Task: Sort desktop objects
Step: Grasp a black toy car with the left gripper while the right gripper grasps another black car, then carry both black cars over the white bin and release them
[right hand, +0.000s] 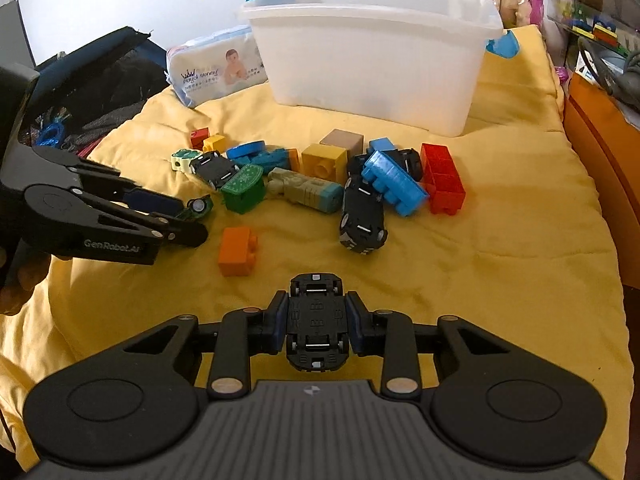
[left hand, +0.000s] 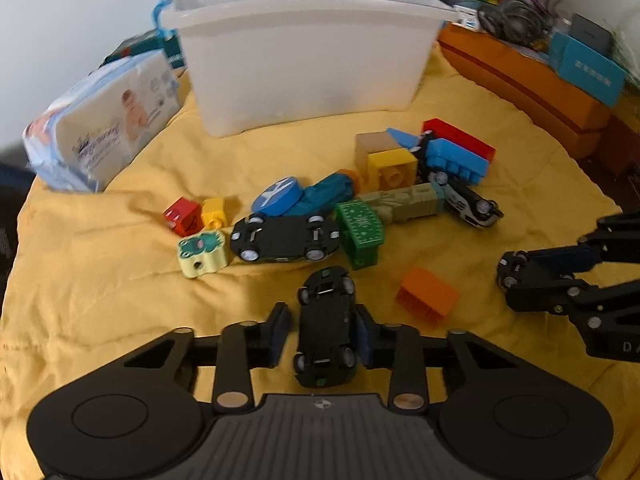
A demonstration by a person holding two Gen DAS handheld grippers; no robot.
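Now both grippers clamp upturned toy cars: left gripper [left hand: 324, 330], right gripper [right hand: 316, 322]. Lift level, carry to the white bin [right hand: 372, 56].

Left gripper [left hand: 324, 330]: pads clamped on a dark toy car [left hand: 326, 330], which lies belly-up with its wheels showing.
Right gripper [left hand: 520, 280]: enters from the right edge, black, above the yellow cloth [left hand: 120, 280].
Orange brick [left hand: 427, 295]: just right of the held car, apart from the pile.
Toy pile: a second upturned car [left hand: 284, 238], green brick [left hand: 360, 232], blue disc [left hand: 278, 196], frog block [left hand: 202, 252].
White bin [left hand: 300, 56]: behind the pile.
Wipes pack [left hand: 100, 120]: left of the bin.
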